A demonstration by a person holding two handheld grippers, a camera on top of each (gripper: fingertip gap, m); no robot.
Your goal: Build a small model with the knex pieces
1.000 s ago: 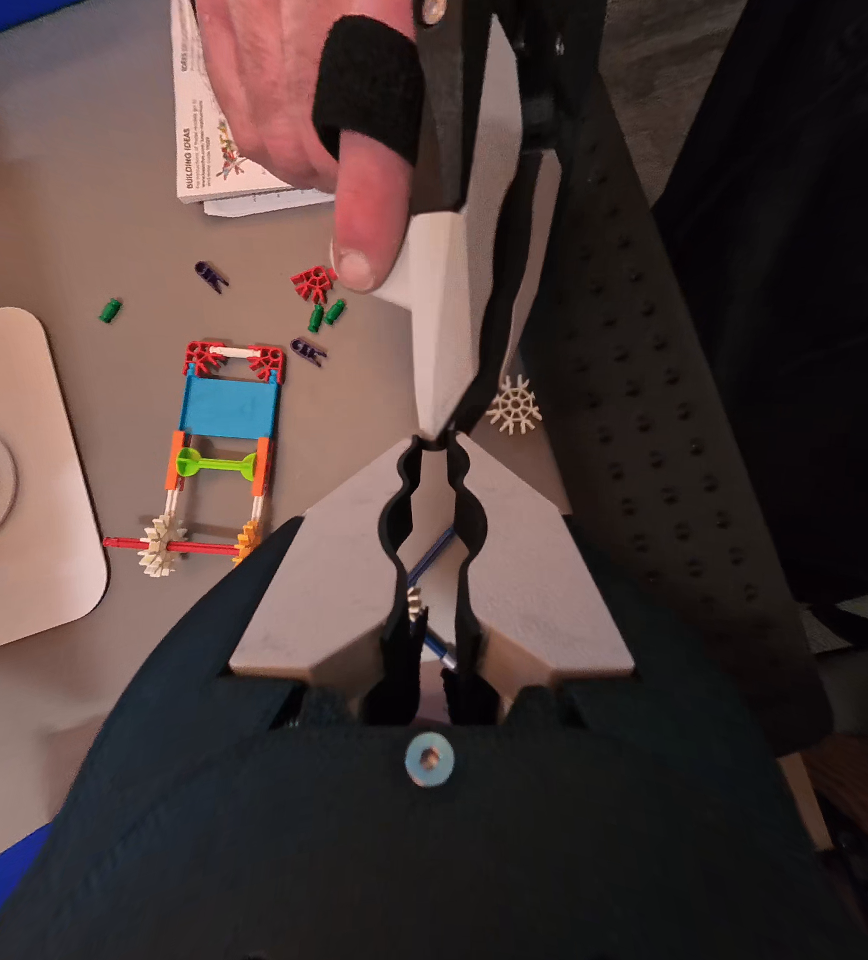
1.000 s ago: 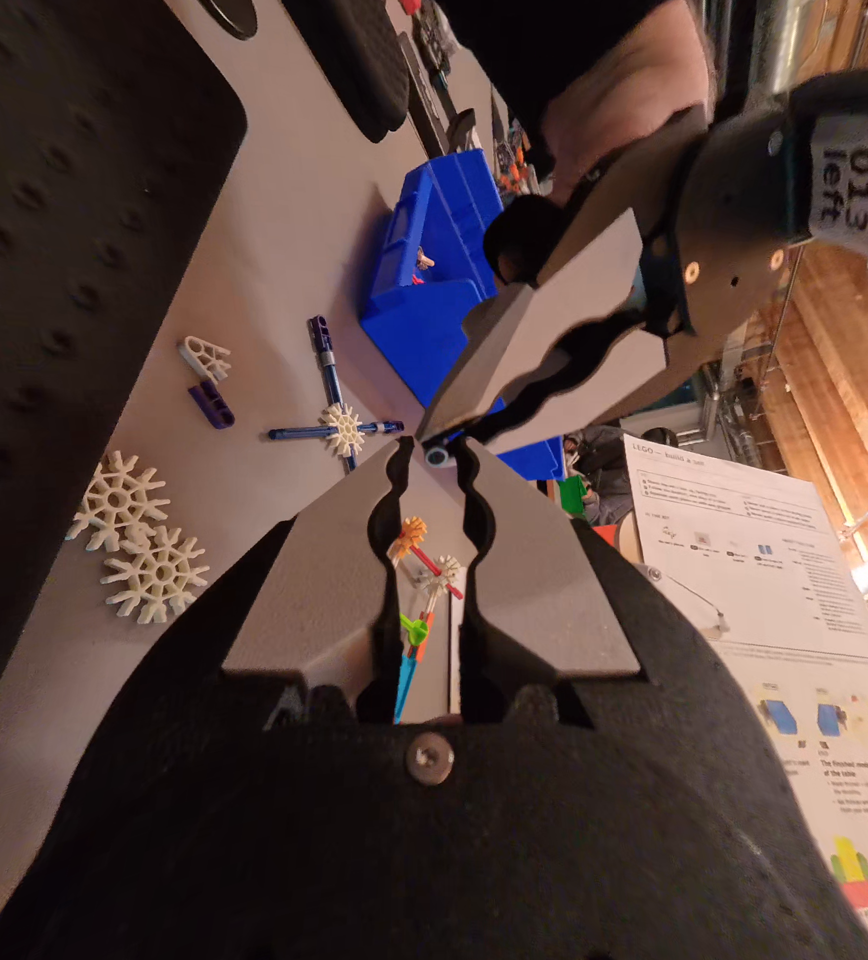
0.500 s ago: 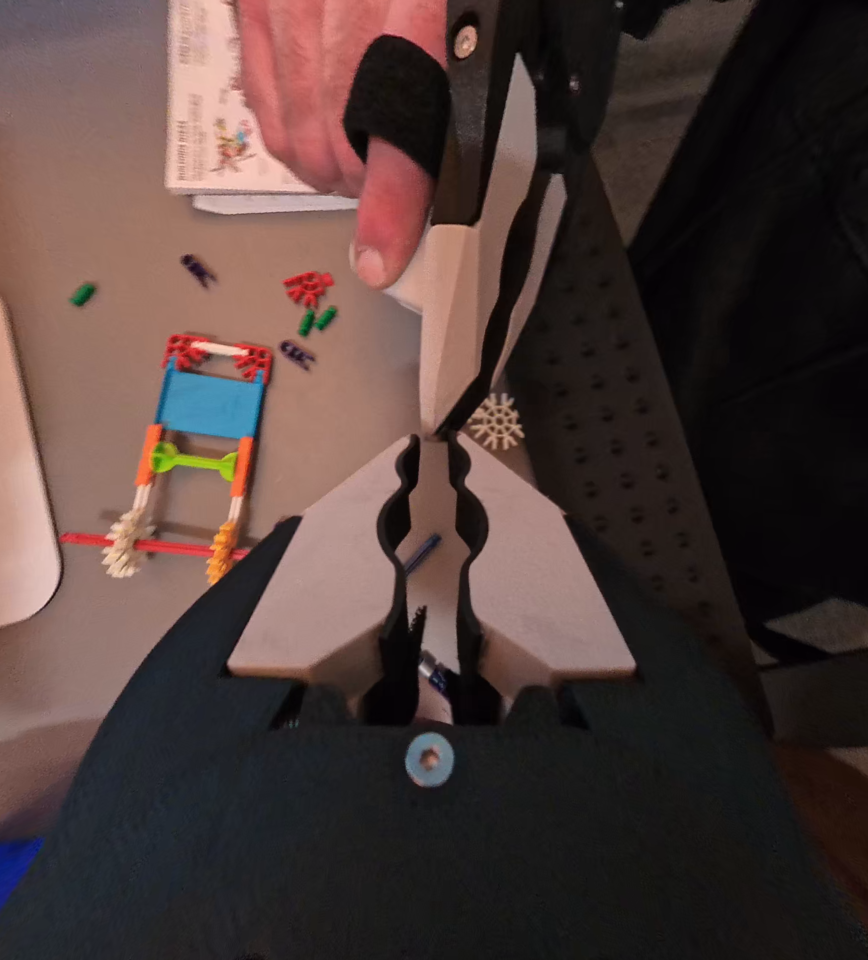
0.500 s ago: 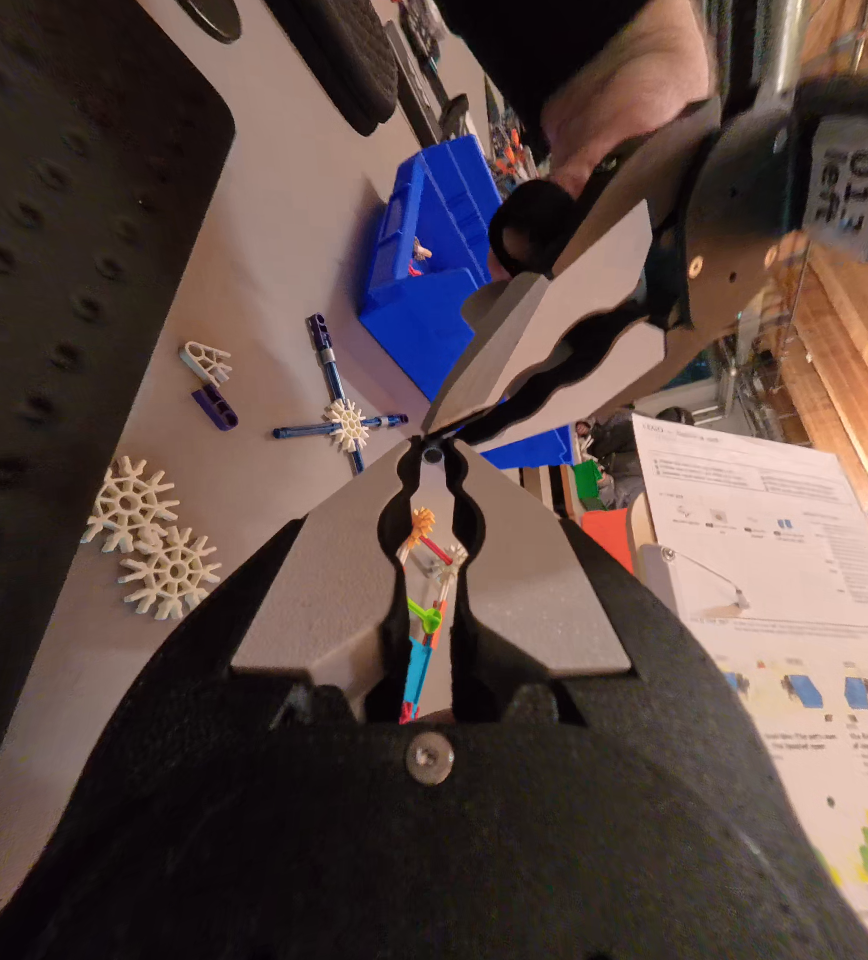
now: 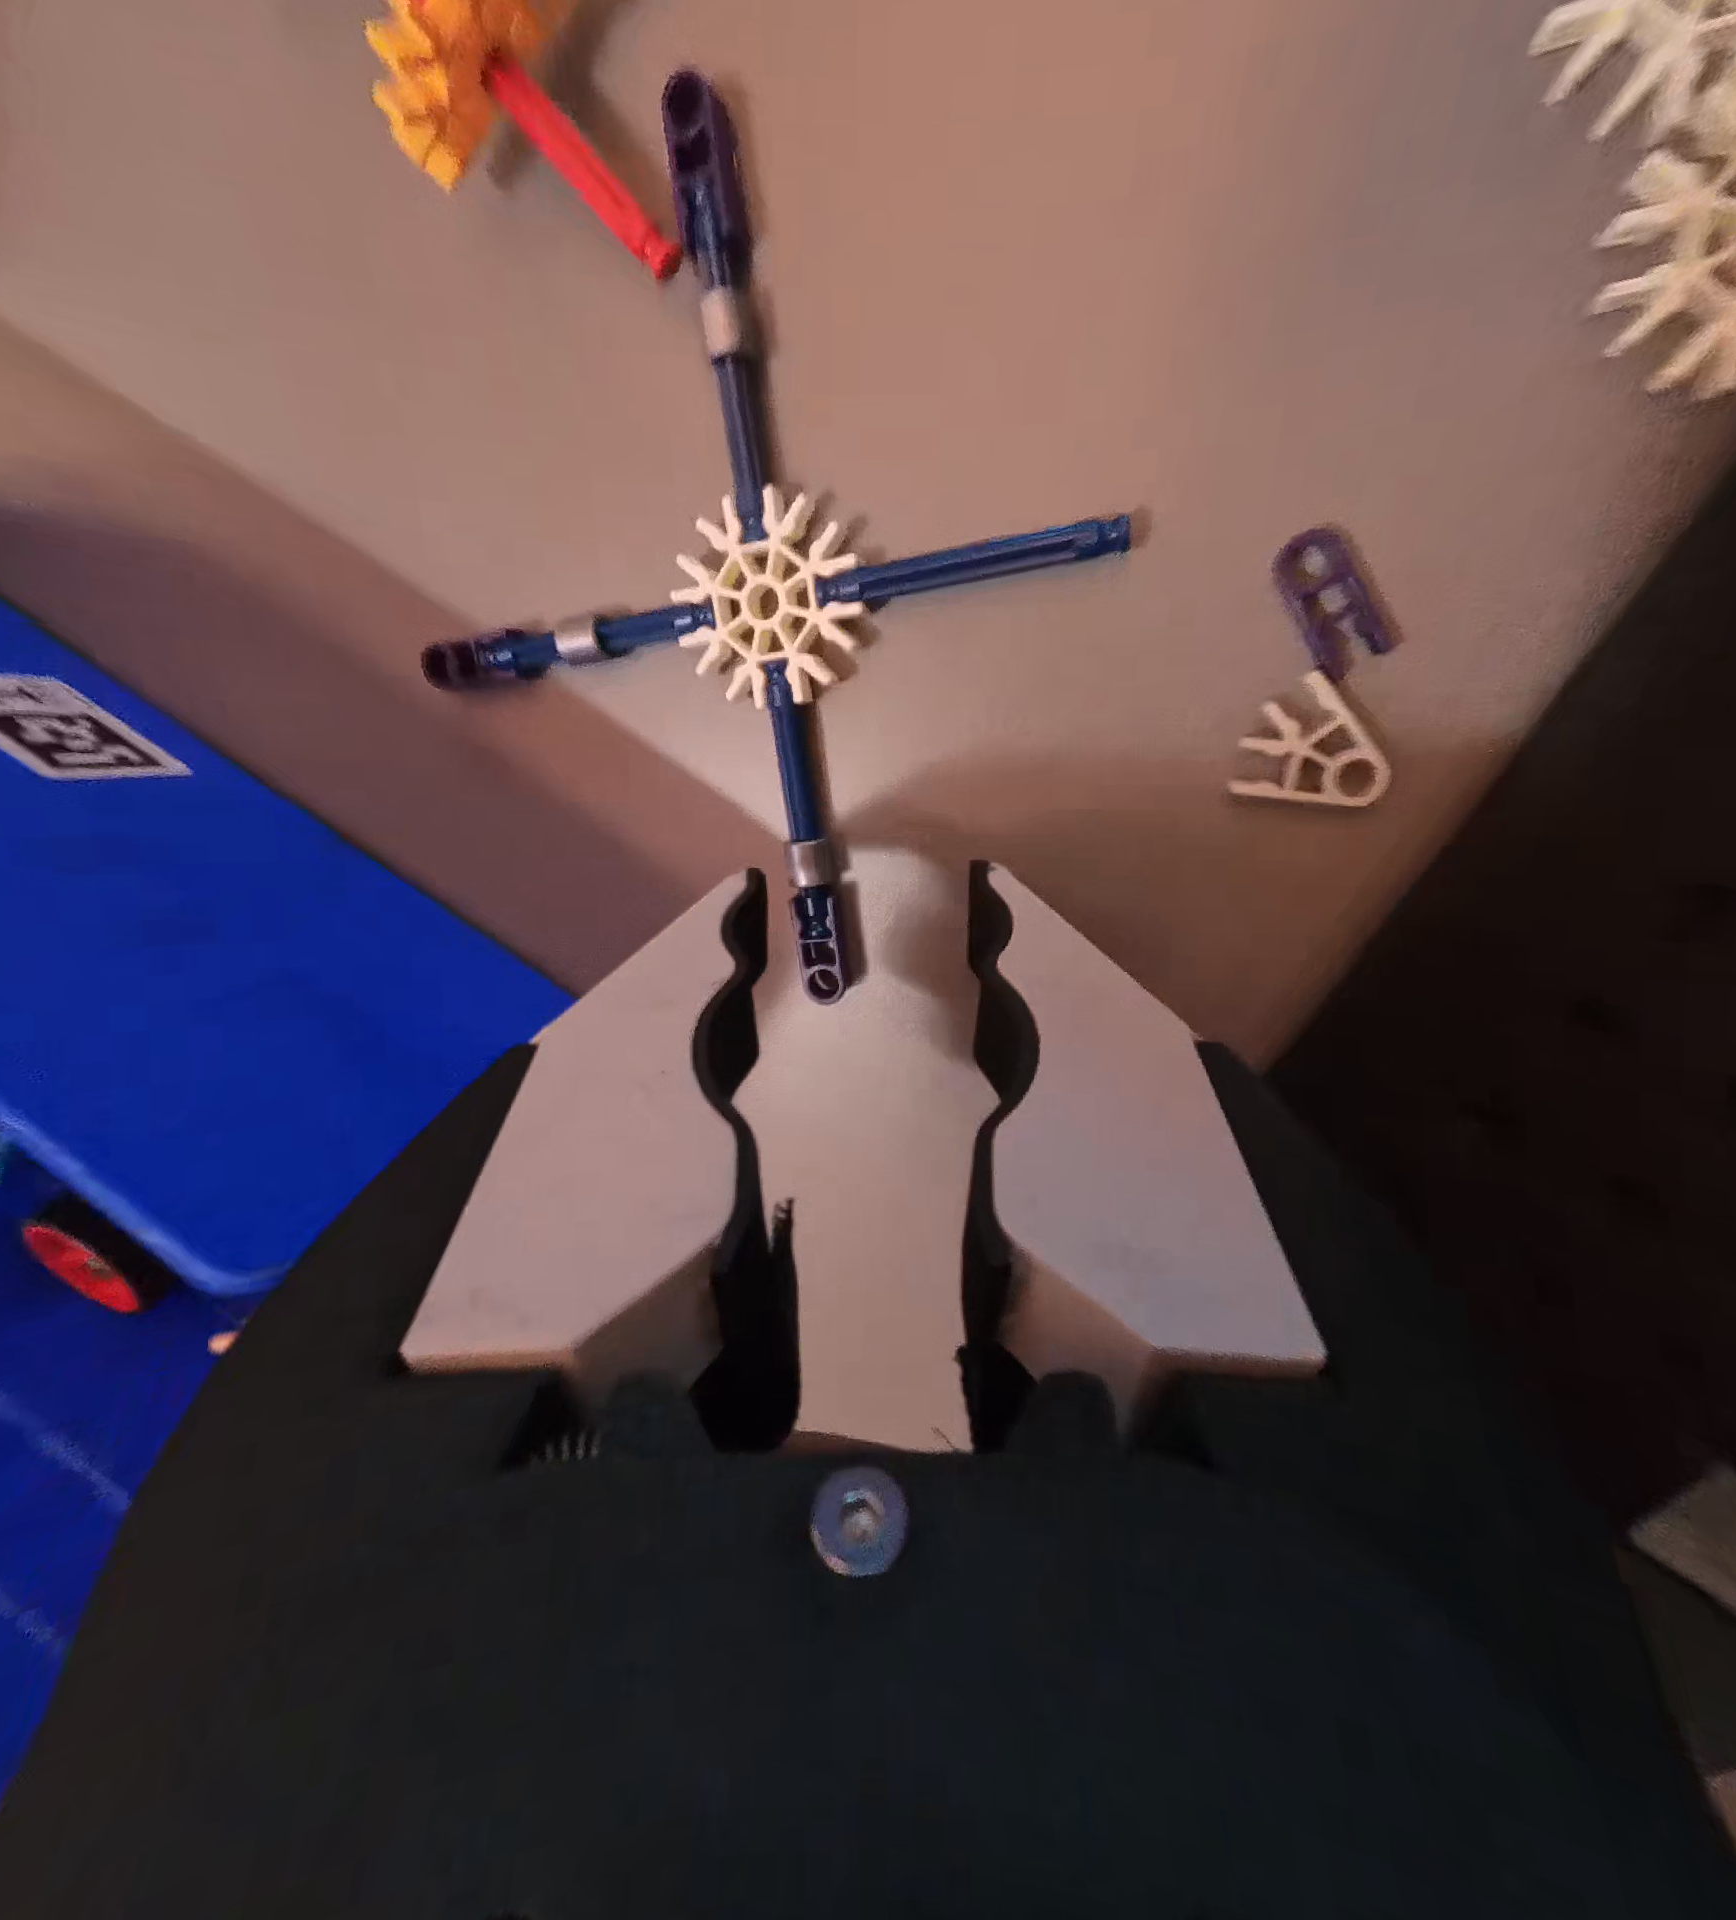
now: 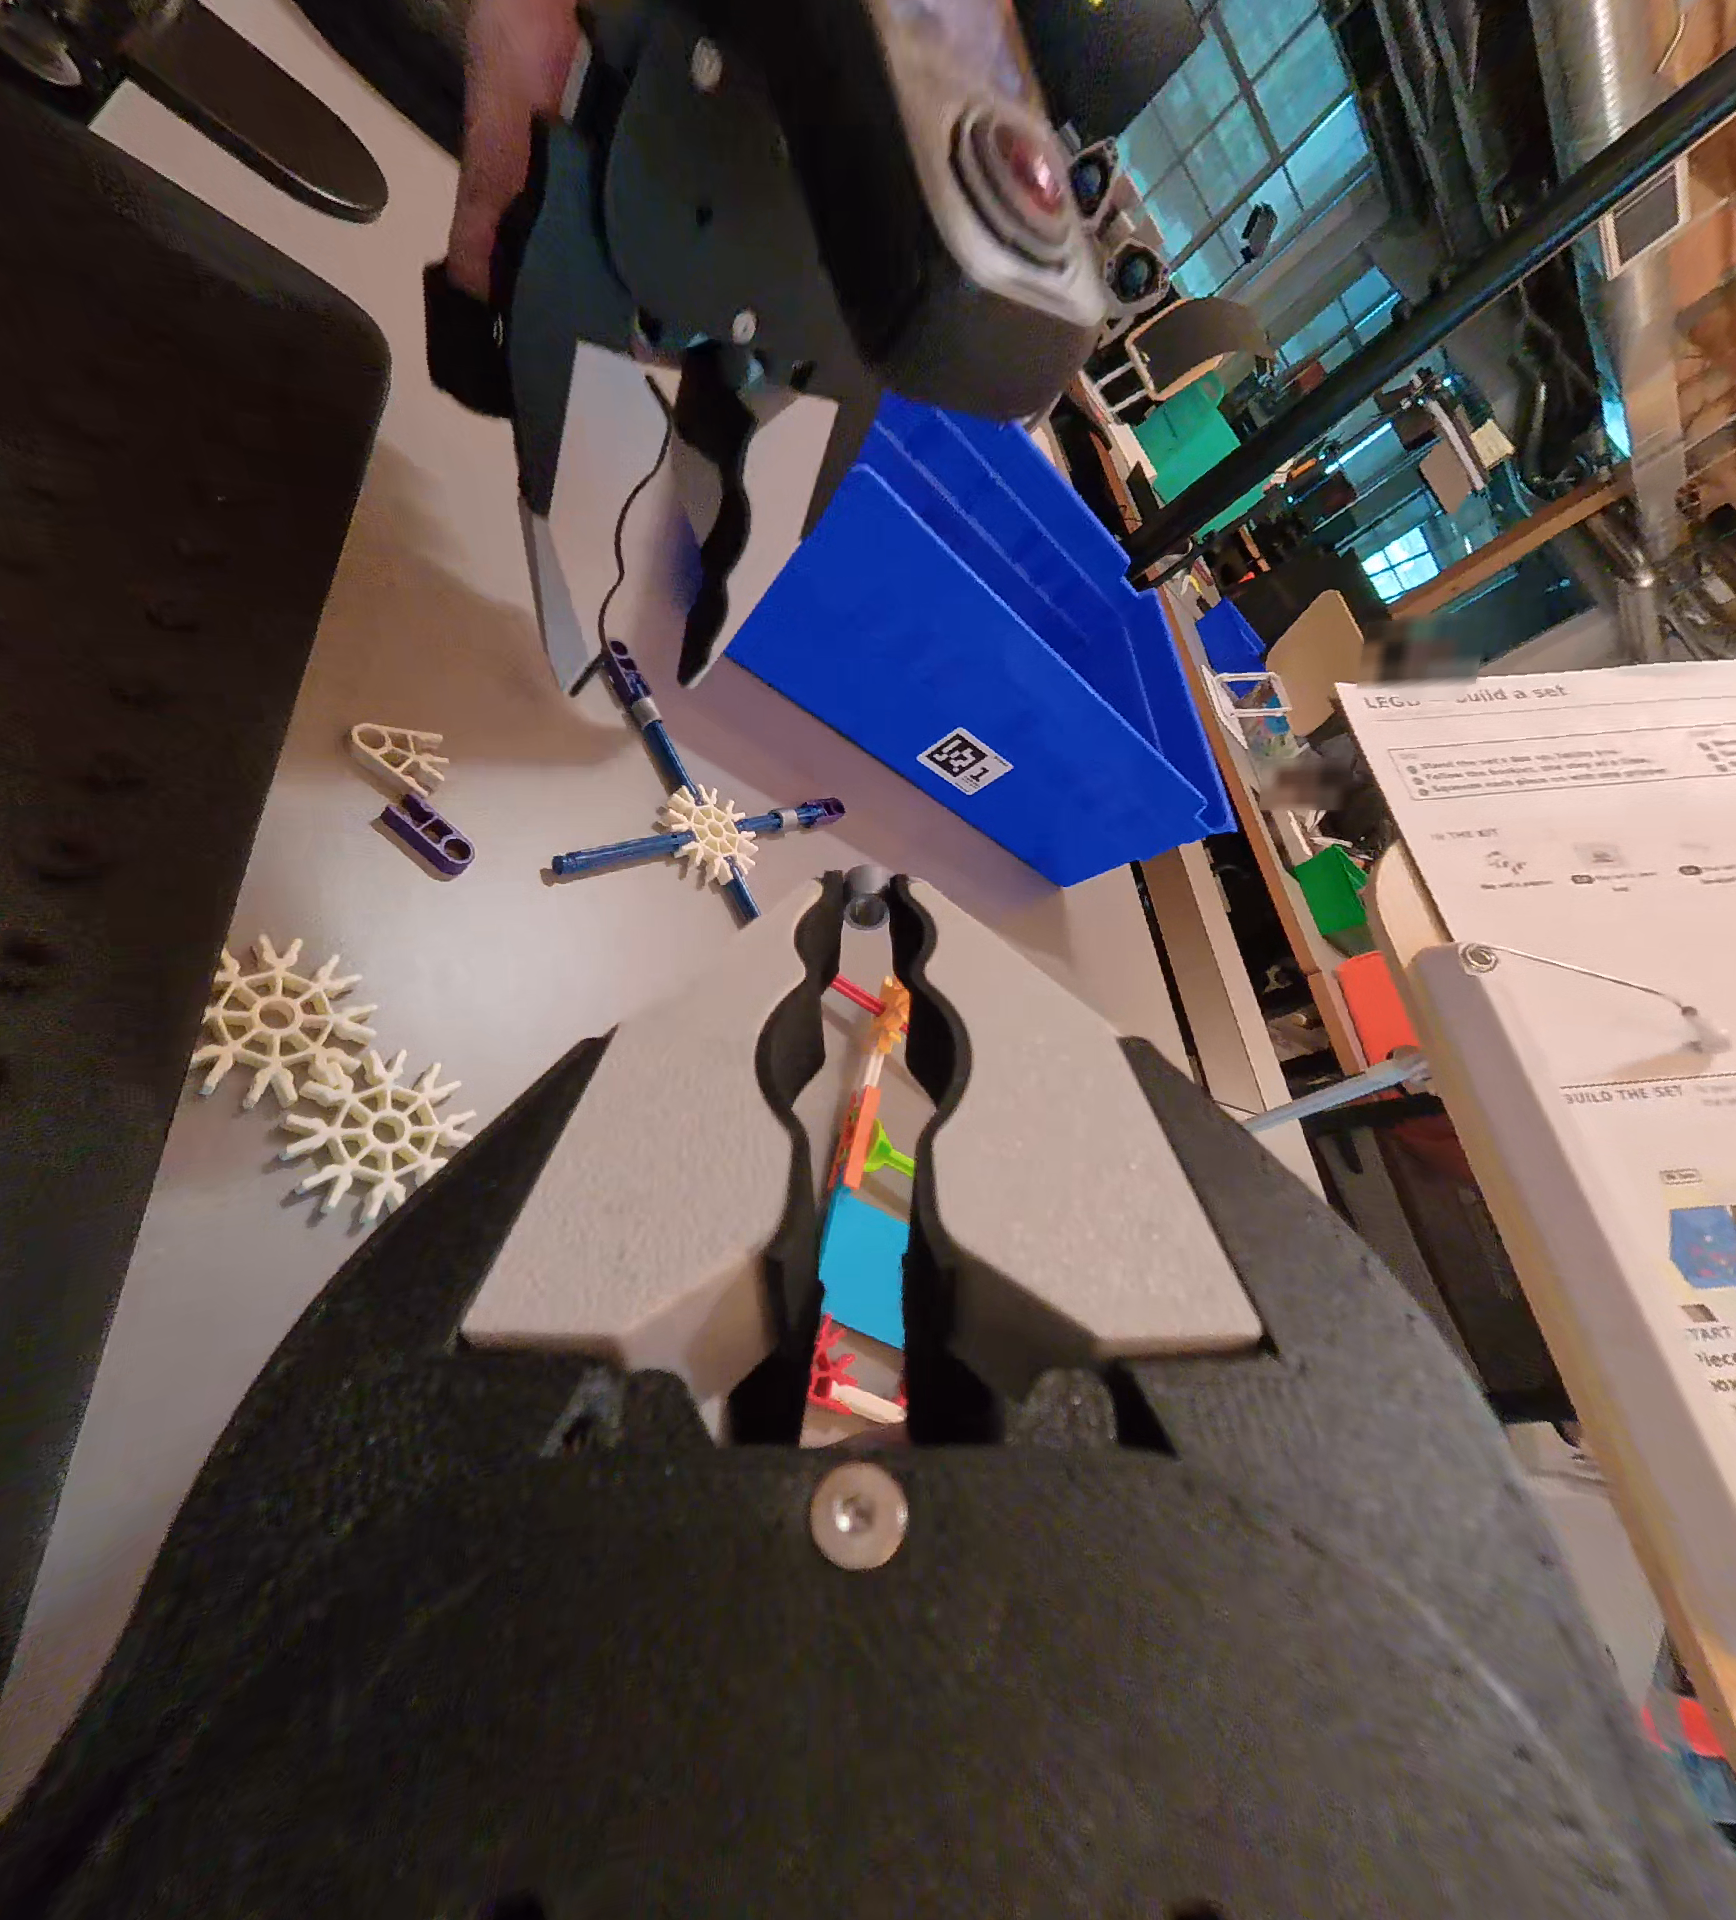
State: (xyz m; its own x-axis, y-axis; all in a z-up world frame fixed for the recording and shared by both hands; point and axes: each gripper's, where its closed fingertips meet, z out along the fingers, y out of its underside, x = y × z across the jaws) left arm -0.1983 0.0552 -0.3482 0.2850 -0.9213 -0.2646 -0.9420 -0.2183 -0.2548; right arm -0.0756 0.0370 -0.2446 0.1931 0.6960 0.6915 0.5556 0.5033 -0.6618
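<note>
Grey sleeve (image 6: 865, 906) is pinched right at the tips of the right claw (image 6: 865, 891), jaws clenched on it and nothing else in there, held a bit above the table (image 6: 552, 1039). Through the slot between its fingers you can see the colourful model (image 6: 864, 1252) lying underneath. Left claw (image 5: 864, 883) is released, jaws well apart and holding nothing, and it sits low over the cross (image 5: 766, 601), straddling the purple cap (image 5: 822, 951) on the near rod, with that rod's own sleeve just past the fingertips. I can't tell if either finger actually touches the cap. The cross itself is a white hub with four blue rods, flat on the table; three rods show a sleeve and cap, and the fourth looks bare. Just beside it on one side are a purple clip (image 5: 1333, 605) and a white clip (image 5: 1313, 758), almost touching each other. Farther out are two white snowflakes (image 5: 1716, 239) next to a black mat (image 6: 64, 623). Other side is a blue bin (image 5: 168, 987), and an orange gear (image 5: 448, 62) on a red rod pokes in from the far edge.
</note>
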